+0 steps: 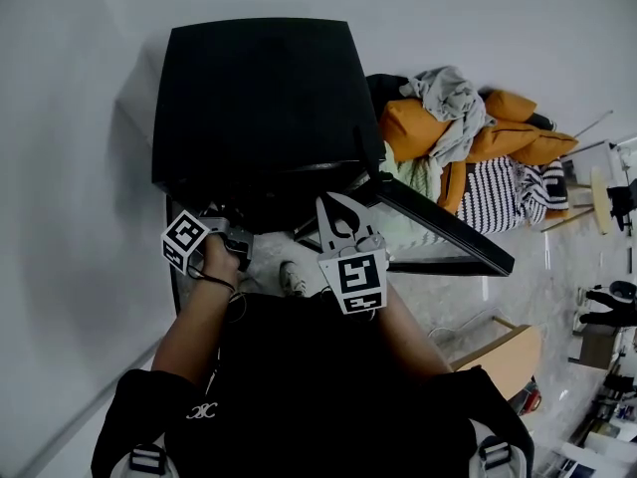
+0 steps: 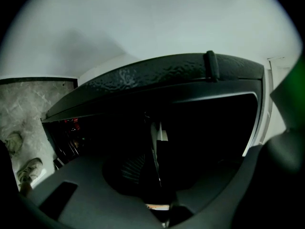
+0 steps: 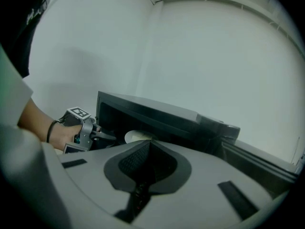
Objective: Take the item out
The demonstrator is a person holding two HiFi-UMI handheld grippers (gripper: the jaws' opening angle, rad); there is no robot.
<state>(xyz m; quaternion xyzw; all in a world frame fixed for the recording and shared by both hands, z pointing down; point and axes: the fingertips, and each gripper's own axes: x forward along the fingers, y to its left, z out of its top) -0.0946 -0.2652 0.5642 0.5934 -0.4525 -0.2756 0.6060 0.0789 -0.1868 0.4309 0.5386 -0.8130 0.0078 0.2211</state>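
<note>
Reaching into the black box (image 1: 259,88) is your job right now, so go slow. Its door (image 1: 448,229) hangs open on your right side. The thing you want sits inside, low down near the front of the opening. The right gripper view shows it as a pale round thing (image 3: 135,136). I cannot tell if it is a plate, a bowl or a lid.

I think the best way is to open your left tongs (image 1: 237,235) first. Put one jaw on each side of the pale edge. Squeeze, lift a tiny bit, then pull straight back toward you so it does not bump the box. It is very dark in there, so aim at the pale edge and do not poke blindly.

The tips of your left tongs are just inside the opening, right beside the pale round thing. In their own view the two jaws look pressed together with no gap. A thin pale strip shows at the tips. I cannot tell if it is part of the thing or just a bright jaw edge, so I would not count it as a grip.

Your right tongs (image 3: 148,143) are closed tight with nothing between the jaws. They hang in front of the box and touch nothing.
</note>
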